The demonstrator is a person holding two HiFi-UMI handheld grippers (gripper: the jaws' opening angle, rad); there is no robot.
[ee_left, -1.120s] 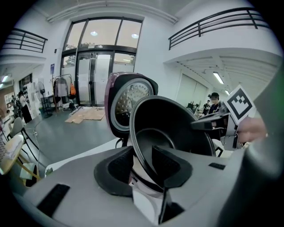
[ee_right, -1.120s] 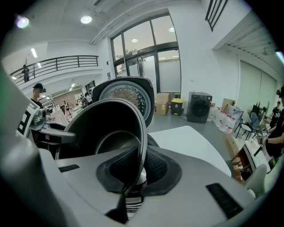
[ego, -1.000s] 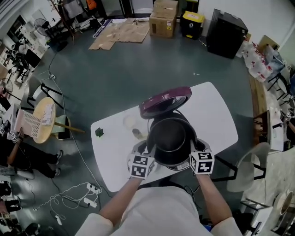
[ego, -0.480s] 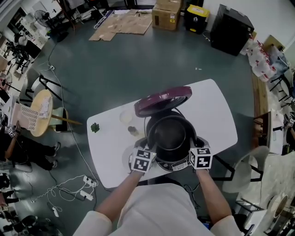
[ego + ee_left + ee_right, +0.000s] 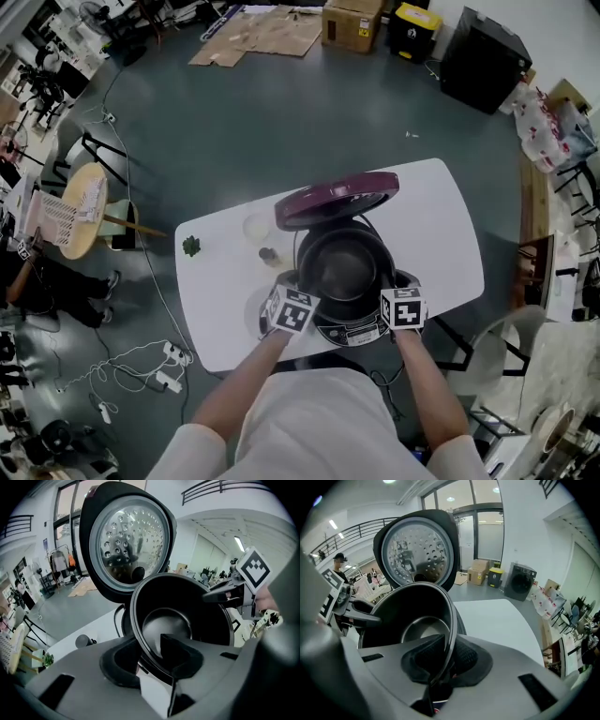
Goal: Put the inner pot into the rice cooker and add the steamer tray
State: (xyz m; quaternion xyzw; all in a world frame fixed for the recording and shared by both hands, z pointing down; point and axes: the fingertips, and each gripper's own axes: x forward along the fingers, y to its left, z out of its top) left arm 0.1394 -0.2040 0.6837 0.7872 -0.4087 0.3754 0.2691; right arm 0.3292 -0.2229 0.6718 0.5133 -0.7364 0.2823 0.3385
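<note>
The rice cooker [image 5: 361, 330] stands at the near edge of the white tabletop [image 5: 450, 234], about midway along it. Its maroon lid [image 5: 337, 199] is swung up toward the far edge, and its perforated metal inner face shows in both gripper views. The black inner pot [image 5: 342, 267] sits in the cooker's mouth, its rim slightly above the cooker's dark collar in the right gripper view; whether it is fully seated I cannot tell.

The left gripper [image 5: 305, 291] pinches the pot's left rim, one pad inside the wall and one outside, and the rim runs straight between them [image 5: 150, 656]. The right gripper [image 5: 392, 289] flanks the opposite rim the same way [image 5: 443, 660]. Its jaws are opening, with the rim between them and the pads close against it.

Toward the tabletop's left edge lies a small green object [image 5: 191, 246]. Between it and the cooker lie a pale round item [image 5: 256, 227] and a small brownish one [image 5: 269, 255].
</note>
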